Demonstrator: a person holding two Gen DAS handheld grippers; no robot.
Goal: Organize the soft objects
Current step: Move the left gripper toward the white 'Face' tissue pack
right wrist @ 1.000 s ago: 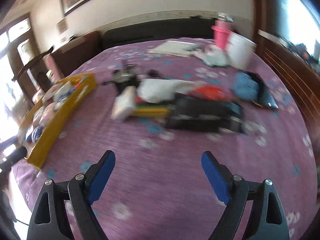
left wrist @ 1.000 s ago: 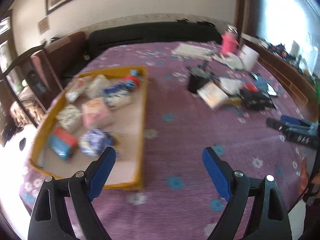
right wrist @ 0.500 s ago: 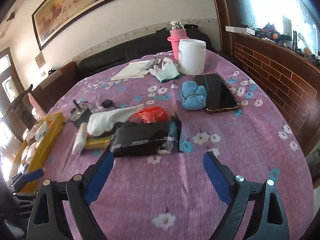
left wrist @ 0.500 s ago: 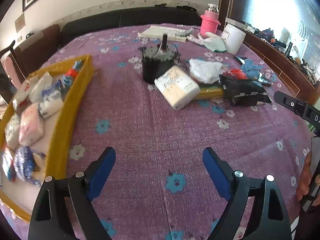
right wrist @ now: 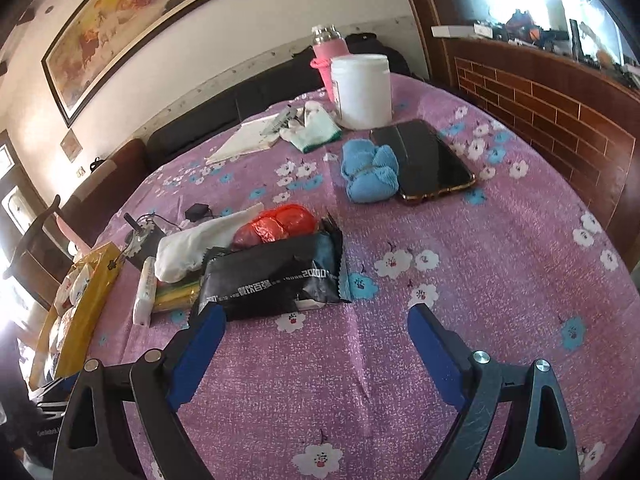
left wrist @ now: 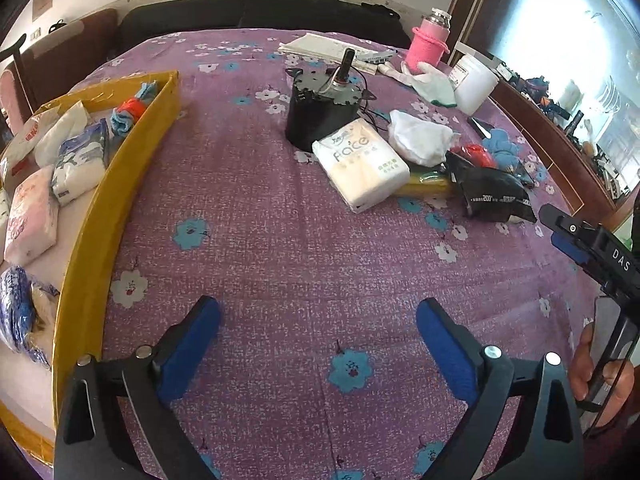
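Observation:
A yellow tray (left wrist: 120, 184) at the left holds several soft tissue packs and a rolled cloth. Further out lie a white Face tissue pack (left wrist: 360, 166), a black tissue pack (right wrist: 276, 276), a white cloth (left wrist: 418, 138), a red bag (right wrist: 276, 224) and a blue cloth (right wrist: 370, 174). My left gripper (left wrist: 318, 320) hovers over bare purple tablecloth, its jaws opening, nothing between them. My right gripper (right wrist: 316, 320) is open and empty; its left finger tip (right wrist: 210, 322) sits just in front of the black pack's near corner. In the left wrist view the right gripper (left wrist: 588, 248) shows at the right edge.
A black motor (left wrist: 320, 108) stands behind the white pack. A phone (right wrist: 424, 160), a white jar (right wrist: 362, 90), a pink bottle (right wrist: 330, 54), a glove (right wrist: 312, 130) and papers (right wrist: 248, 140) lie at the back. A wooden ledge (right wrist: 560, 104) borders the right side. A hand (left wrist: 600, 364) grips the right handle.
Both views have swung right from the tray toward the pile of objects and drawn closer to it. The left jaws now stand a little wider apart.

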